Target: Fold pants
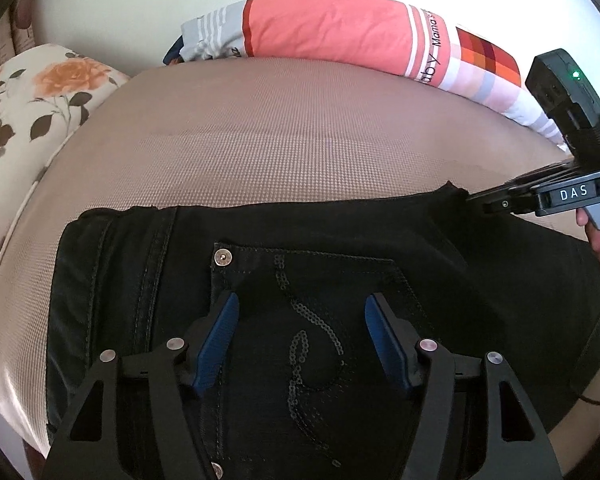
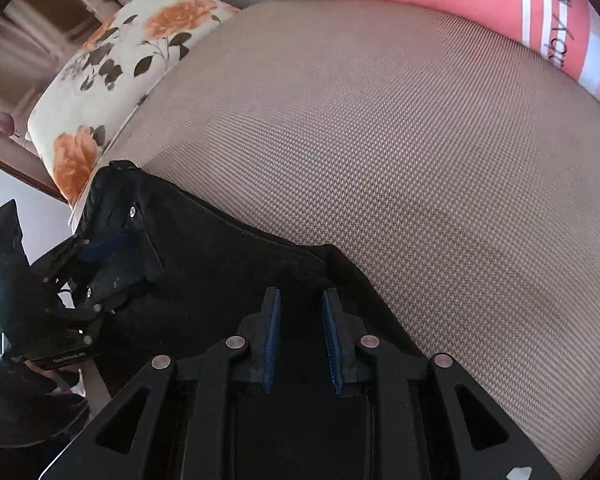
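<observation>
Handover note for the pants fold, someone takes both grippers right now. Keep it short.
Left tool: open, hovering over the sequinned back pocket of the black denim pants, nothing between the pads.
Right tool: narrow gap, over the pants' dark fabric at their far edge; nothing visibly gripped.
Pants lie on the beige woven bed surface, waistband end toward the floral pillow; they look at least partly folded, extent unclear.
Left: grasp and complete the fold.

The pants [image 1: 340, 240] lie on the bed [image 1: 280, 140]; a pillow [image 1: 32, 92] sits left, a folded blanket [image 1: 340, 28] behind (against the wall).
</observation>
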{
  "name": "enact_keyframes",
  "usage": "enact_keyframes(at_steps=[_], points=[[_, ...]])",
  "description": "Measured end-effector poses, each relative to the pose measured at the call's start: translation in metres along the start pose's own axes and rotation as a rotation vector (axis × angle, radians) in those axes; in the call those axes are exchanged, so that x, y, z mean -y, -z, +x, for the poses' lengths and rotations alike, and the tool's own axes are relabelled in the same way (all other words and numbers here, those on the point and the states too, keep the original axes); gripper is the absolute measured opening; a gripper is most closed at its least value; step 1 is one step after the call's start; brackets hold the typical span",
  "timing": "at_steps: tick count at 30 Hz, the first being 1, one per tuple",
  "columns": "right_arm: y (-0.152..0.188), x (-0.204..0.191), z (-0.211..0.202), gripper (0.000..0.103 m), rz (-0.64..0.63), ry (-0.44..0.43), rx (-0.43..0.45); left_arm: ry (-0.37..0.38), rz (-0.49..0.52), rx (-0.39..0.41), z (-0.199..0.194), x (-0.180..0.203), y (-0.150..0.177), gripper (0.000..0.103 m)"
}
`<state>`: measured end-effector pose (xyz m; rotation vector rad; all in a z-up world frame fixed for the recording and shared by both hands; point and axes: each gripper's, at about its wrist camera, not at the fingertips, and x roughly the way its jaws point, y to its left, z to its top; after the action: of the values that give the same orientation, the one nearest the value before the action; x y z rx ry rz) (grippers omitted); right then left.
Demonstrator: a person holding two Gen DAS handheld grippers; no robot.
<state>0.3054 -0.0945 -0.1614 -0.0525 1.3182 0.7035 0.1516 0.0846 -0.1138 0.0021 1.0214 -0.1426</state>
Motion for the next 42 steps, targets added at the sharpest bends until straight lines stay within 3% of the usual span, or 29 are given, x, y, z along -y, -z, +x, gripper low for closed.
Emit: enact_keyframes(at_steps=[3, 5, 8, 10, 13, 14, 16, 23, 29, 31, 33, 37, 42], points=[[0.001, 0.000, -0.006, 0.014, -0.015, -0.009, 0.012, 0.018, -0.028, 0.012, -0.002, -0.004, -0.001, 0.065], [0.000, 0.002, -0.010, 0.015, -0.017, 0.008, 0.028, 0.025, -0.034, 0.011, -0.002, -0.006, -0.002, 0.065], [-0.002, 0.006, -0.013, 0.031, -0.034, 0.045, 0.039, 0.013, -0.020, 0.012, -0.002, -0.004, -0.001, 0.066], [-0.003, 0.007, -0.007, 0.032, -0.041, -0.001, 0.011, 0.005, -0.012, 0.015, -0.001, -0.003, 0.000, 0.065], [-0.004, 0.006, 0.003, 0.032, -0.064, -0.002, -0.005, -0.001, -0.025, 0.020, -0.003, -0.003, -0.001, 0.065], [-0.004, 0.005, 0.005, 0.030, -0.070, -0.011, -0.009, -0.010, -0.032, 0.026, -0.005, -0.004, -0.002, 0.065], [-0.005, 0.002, 0.003, 0.009, -0.077, -0.047, -0.010, -0.029, -0.040, 0.038, -0.007, -0.005, -0.003, 0.065], [-0.003, -0.011, -0.018, 0.003, -0.117, 0.067, 0.115, -0.093, -0.005, 0.049, -0.001, -0.005, -0.002, 0.065], [-0.007, -0.007, 0.002, 0.003, -0.083, 0.161, 0.125, -0.115, 0.007, 0.032, 0.002, 0.000, -0.006, 0.065], [-0.008, -0.008, -0.006, 0.012, -0.058, 0.168, 0.136, -0.077, 0.013, 0.023, -0.001, 0.005, -0.011, 0.065], [-0.002, -0.006, -0.026, 0.021, 0.004, 0.143, 0.204, -0.057, 0.047, 0.042, -0.007, 0.018, -0.016, 0.065], [0.032, 0.003, -0.071, 0.022, 0.109, 0.207, 0.310, 0.006, 0.175, 0.077, -0.009, 0.059, -0.028, 0.065], [0.095, 0.027, -0.094, 0.023, 0.288, 0.306, 0.319, 0.135, 0.249, 0.052, 0.010, 0.102, -0.041, 0.063]])
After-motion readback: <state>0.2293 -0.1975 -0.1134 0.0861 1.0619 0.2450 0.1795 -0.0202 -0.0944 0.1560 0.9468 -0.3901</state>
